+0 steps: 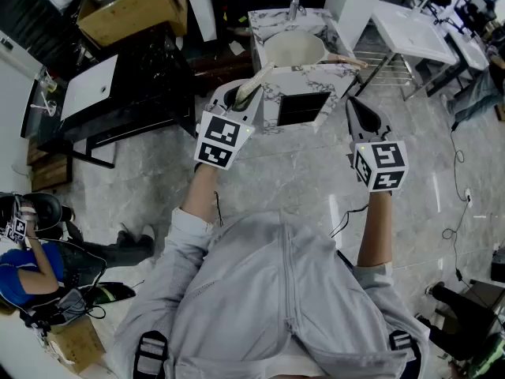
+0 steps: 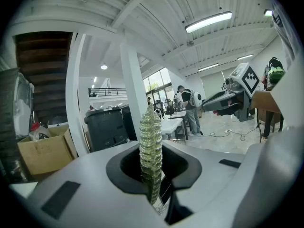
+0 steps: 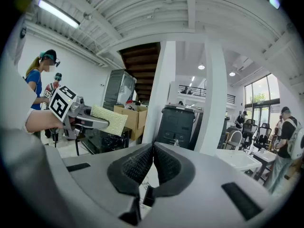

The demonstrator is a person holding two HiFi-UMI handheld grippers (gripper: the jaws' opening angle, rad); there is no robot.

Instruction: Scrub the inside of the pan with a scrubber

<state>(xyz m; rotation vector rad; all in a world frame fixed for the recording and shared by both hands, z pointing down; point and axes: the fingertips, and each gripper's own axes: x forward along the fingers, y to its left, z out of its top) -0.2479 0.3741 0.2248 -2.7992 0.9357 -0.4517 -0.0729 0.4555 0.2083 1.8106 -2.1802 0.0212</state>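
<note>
The scrubber (image 1: 247,92), a flat yellow-green pad, was between the fingers of the left gripper (image 1: 239,96). In the left gripper view the fingers (image 2: 127,172) were closed on its lower end, and the scrubber (image 2: 150,146) stood upright out of them. It was in the air, not touching anything. In the head view it appeared over the near left corner of the bench (image 1: 316,81), but its height above the bench could not be judged.

The pan (image 1: 293,50), round and pale inside, was on the far part of the marble bench, with its handle pointing to the right edge. A tap (image 1: 293,9) stood at the far edge, behind the pan. The scrubber was well apart from the pan.

The right gripper (image 1: 351,105) was held up beside the near right corner of the bench. In the right gripper view its fingers (image 3: 137,165) were pressed together with nothing between them. The same view showed the left gripper with the scrubber (image 3: 109,119) at the left side.

A cardboard box (image 1: 134,10) stood far to the left of the bench.
</note>
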